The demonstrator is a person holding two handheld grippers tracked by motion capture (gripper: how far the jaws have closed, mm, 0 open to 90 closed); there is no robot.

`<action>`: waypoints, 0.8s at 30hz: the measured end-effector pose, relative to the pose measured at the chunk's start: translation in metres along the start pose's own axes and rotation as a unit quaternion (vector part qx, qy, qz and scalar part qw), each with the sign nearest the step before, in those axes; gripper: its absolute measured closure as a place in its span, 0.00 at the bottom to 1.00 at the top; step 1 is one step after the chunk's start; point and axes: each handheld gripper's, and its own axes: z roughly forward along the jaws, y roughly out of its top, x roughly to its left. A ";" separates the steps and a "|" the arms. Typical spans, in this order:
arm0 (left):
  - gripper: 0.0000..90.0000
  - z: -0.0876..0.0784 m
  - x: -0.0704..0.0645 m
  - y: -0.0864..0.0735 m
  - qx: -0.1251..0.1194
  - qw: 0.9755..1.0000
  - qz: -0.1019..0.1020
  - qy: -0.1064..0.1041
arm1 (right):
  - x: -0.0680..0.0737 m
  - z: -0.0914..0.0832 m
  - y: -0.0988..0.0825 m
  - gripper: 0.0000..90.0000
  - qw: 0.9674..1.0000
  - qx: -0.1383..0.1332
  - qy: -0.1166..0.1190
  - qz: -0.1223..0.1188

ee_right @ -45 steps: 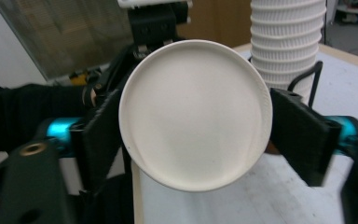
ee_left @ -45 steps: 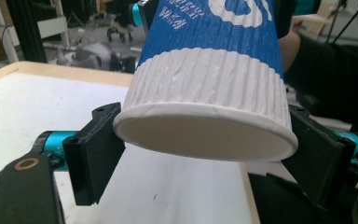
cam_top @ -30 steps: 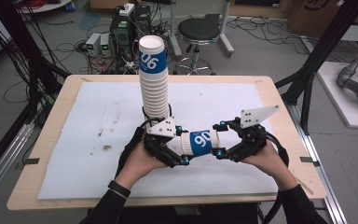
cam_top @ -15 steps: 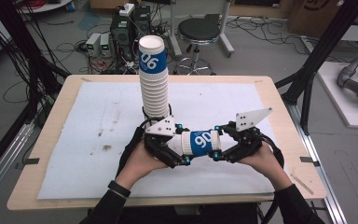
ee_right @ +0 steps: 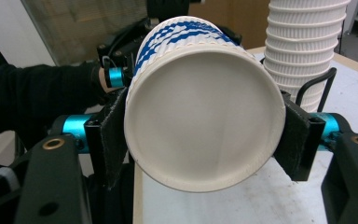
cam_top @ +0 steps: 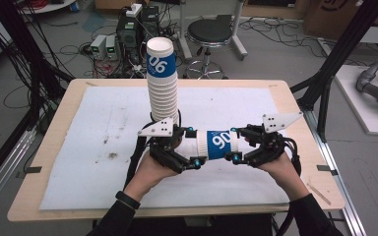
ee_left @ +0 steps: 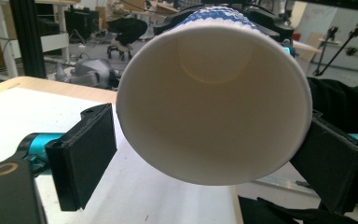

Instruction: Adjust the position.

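Your worktop (cam_top: 78, 147) carries a tall cup stack (cam_top: 162, 83) at its middle. In front of it, you hold one paper cup (cam_top: 219, 145) sideways in the air. Your right tongs (cam_top: 238, 145) clamp its base; your left tongs (cam_top: 189, 147) gape around its rim, one pad apart, probably for a handover.

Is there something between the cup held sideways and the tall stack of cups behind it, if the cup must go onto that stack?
Nothing visible blocks it. The cup hangs sideways between the left tongs and right tongs, above the table. The stack stands just behind the left tongs, its top bare.
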 end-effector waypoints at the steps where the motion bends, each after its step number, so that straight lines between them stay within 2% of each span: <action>1: 0.13 0.001 0.000 0.000 -0.006 1.000 0.000 -0.001 | 0.000 0.000 0.000 0.33 1.000 0.000 -0.002 0.000; 4: 0.13 0.001 0.001 0.000 -0.014 1.000 -0.003 -0.018 | 0.000 0.002 -0.002 0.33 1.000 0.001 0.002 0.001; 8: 0.18 -0.002 0.001 0.001 -0.023 1.000 -0.005 -0.019 | 0.000 0.004 -0.003 0.33 1.000 -0.003 0.004 -0.001; 12: 0.20 -0.005 0.001 0.002 -0.019 1.000 0.001 -0.018 | 0.000 0.006 -0.004 0.33 1.000 0.004 0.006 0.003; 18: 0.21 -0.007 0.000 0.006 0.006 1.000 0.013 -0.013 | 0.002 0.009 -0.004 0.32 1.000 0.026 0.000 -0.005; 19: 0.21 -0.007 0.000 0.007 0.015 1.000 0.017 -0.008 | 0.002 0.009 -0.004 0.32 0.999 0.031 -0.001 -0.007; 21: 0.21 -0.007 -0.001 0.009 0.035 0.999 0.026 0.000 | 0.001 0.010 -0.004 0.24 0.999 0.042 -0.015 -0.004; 24: 0.21 -0.008 -0.002 0.011 0.057 0.998 0.035 0.006 | 0.001 0.008 -0.002 0.22 0.998 0.057 -0.027 -0.005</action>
